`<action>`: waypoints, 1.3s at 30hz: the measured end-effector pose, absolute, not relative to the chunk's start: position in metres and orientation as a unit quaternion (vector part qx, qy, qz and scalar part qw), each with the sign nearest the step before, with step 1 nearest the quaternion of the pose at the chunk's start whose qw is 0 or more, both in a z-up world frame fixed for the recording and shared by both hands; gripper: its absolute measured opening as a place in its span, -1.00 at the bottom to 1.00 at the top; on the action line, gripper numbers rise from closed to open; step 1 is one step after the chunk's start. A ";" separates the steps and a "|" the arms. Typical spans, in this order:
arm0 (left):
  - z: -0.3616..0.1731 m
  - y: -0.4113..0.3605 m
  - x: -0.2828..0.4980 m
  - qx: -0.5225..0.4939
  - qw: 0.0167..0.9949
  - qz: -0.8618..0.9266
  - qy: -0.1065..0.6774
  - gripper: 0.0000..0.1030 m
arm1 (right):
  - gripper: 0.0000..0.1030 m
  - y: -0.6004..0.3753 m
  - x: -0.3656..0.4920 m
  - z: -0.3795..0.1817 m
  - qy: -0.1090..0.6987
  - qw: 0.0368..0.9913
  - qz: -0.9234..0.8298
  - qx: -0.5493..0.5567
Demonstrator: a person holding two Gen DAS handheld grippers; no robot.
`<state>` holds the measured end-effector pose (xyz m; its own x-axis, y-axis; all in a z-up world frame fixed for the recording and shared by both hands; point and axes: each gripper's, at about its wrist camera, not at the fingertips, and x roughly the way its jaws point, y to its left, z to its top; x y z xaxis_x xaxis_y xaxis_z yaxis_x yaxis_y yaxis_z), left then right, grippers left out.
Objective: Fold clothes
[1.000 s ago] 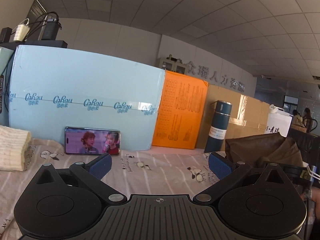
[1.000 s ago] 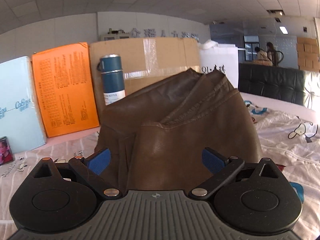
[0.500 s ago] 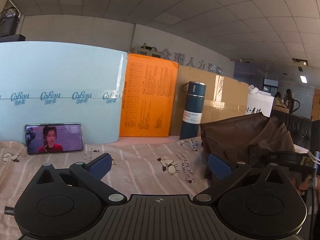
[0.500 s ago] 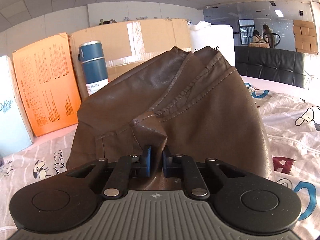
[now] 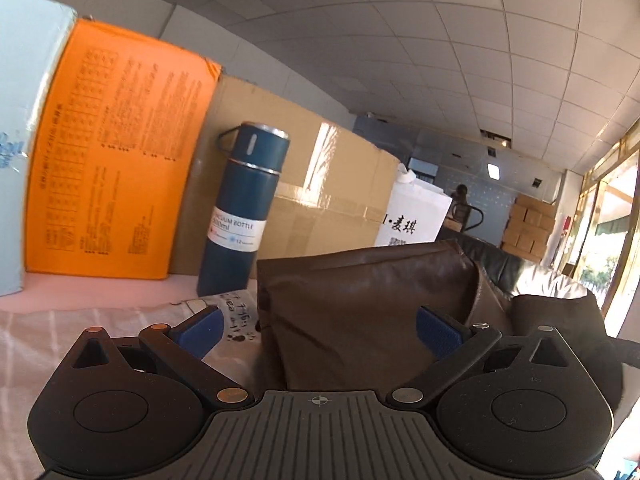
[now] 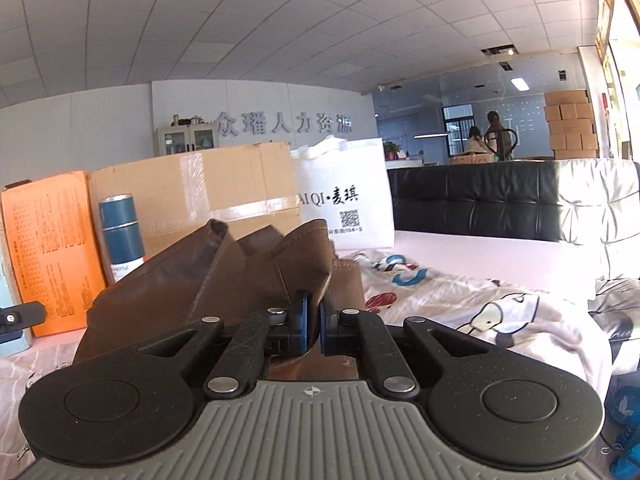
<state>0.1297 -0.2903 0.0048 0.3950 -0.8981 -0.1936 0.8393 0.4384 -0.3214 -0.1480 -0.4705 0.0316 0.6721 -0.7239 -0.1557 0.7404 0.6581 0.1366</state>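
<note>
- The right gripper [image 6: 313, 322] is clenched on a fold of the brown leather garment [image 6: 224, 280]; the pinched fold sits right between its blue pads, and the rest of the garment bunches ahead and to the left of the fingers.
- The left gripper [image 5: 318, 326] is released, jaws wide apart, with the brown leather garment [image 5: 372, 300] ahead, between the fingers and nearer the right one.
- The garment rests on the cartoon-print sheet [image 6: 480, 304], in front of the blue vacuum bottle [image 5: 242, 212] and the cardboard box [image 5: 320, 196].
- To do this step well, I judge the left should advance until a single edge lies between its pads, then close squarely on it.
- Leather looks stiff and slick, so a deep bite probably holds better than a tip pinch.
- Keep clear of the bottle, just beyond the left finger.
</note>
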 end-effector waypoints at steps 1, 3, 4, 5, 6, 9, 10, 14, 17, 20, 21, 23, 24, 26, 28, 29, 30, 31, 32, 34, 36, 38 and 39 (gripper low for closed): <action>0.003 -0.300 0.137 -0.088 0.824 -0.530 0.181 1.00 | -0.90 -0.474 -0.153 0.032 0.041 0.908 -0.407 0.091; -0.001 -0.320 0.152 -0.091 0.810 -0.543 0.202 0.99 | -0.90 -0.481 -0.162 0.031 0.039 0.906 -0.412 0.090; -0.003 -0.327 0.158 -0.096 0.794 -0.560 0.217 0.99 | -0.90 -0.485 -0.165 0.030 0.040 0.905 -0.413 0.094; -0.003 -0.334 0.163 -0.102 0.778 -0.576 0.230 0.99 | -0.90 -0.490 -0.168 0.029 0.041 0.904 -0.413 0.102; -0.003 -0.339 0.167 -0.107 0.768 -0.586 0.237 0.99 | -0.90 -0.495 -0.172 0.028 0.040 0.904 -0.411 0.113; -0.002 -0.345 0.177 -0.142 0.740 -0.610 0.247 0.99 | -0.90 -0.511 -0.183 0.025 0.035 0.906 -0.396 0.146; -0.001 -0.345 0.180 -0.157 0.731 -0.617 0.248 0.99 | -0.90 -0.516 -0.184 0.024 0.037 0.908 -0.388 0.154; 0.008 -0.351 0.189 -0.188 0.712 -0.630 0.245 0.99 | -0.65 -0.534 -0.194 0.020 0.022 0.921 -0.319 0.220; 0.010 -0.359 0.189 -0.191 0.716 -0.623 0.251 0.99 | 0.28 -0.537 -0.191 0.020 0.024 0.926 -0.274 0.258; 0.010 -0.370 0.180 -0.162 0.737 -0.610 0.245 0.65 | 0.42 -0.529 -0.171 0.022 0.037 0.931 -0.252 0.261; 0.009 -0.373 0.175 -0.149 0.744 -0.605 0.240 0.54 | 0.52 -0.526 -0.163 0.023 0.043 0.932 -0.248 0.261; 0.010 -0.378 0.163 -0.124 0.759 -0.598 0.226 0.20 | 0.58 -0.519 -0.149 0.024 0.053 0.934 -0.239 0.261; 0.009 -0.380 0.158 -0.114 0.764 -0.596 0.221 0.09 | 0.61 -0.516 -0.142 0.024 0.058 0.935 -0.235 0.261; 0.010 -0.385 0.143 -0.080 0.777 -0.592 0.201 -0.54 | 0.77 -0.510 -0.127 0.026 0.069 0.936 -0.226 0.261; 0.010 -0.388 0.131 -0.056 0.784 -0.588 0.190 -0.75 | 0.77 -0.505 -0.113 0.023 0.086 0.931 -0.228 0.270; 0.010 -0.388 0.127 -0.051 0.785 -0.588 0.188 -0.77 | 0.80 -0.504 -0.106 0.021 0.093 0.929 -0.231 0.274; 0.009 -0.387 0.124 -0.049 0.785 -0.588 0.189 -0.78 | 0.84 -0.504 -0.099 0.018 0.103 0.928 -0.231 0.274; 0.009 -0.387 0.122 -0.049 0.785 -0.587 0.191 -0.79 | 0.88 -0.500 -0.091 0.016 0.115 0.929 -0.230 0.264; 0.008 -0.385 0.121 -0.051 0.786 -0.586 0.193 -0.81 | 0.94 -0.495 -0.082 0.013 0.132 0.932 -0.231 0.246; 0.008 -0.382 0.119 -0.056 0.787 -0.583 0.195 -0.87 | 0.94 -0.484 -0.065 0.005 0.169 0.933 -0.248 0.198; 0.007 -0.379 0.116 -0.057 0.790 -0.579 0.194 -0.93 | 0.86 -0.481 -0.054 -0.005 0.193 0.927 -0.272 0.170; 0.006 -0.377 0.112 -0.057 0.794 -0.574 0.192 -0.99 | 0.41 -0.482 -0.049 -0.014 0.206 0.919 -0.297 0.155; 0.006 -0.374 0.110 -0.061 0.794 -0.574 0.192 -1.00 | -0.06 -0.483 -0.051 -0.017 0.205 0.915 -0.314 0.149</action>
<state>0.1102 -0.3740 0.0058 0.2676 -0.9344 -0.2349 0.8880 0.3338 -0.3162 -0.0507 -0.4834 -0.0166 0.7182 -0.5136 -0.4695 0.6363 0.7578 0.1444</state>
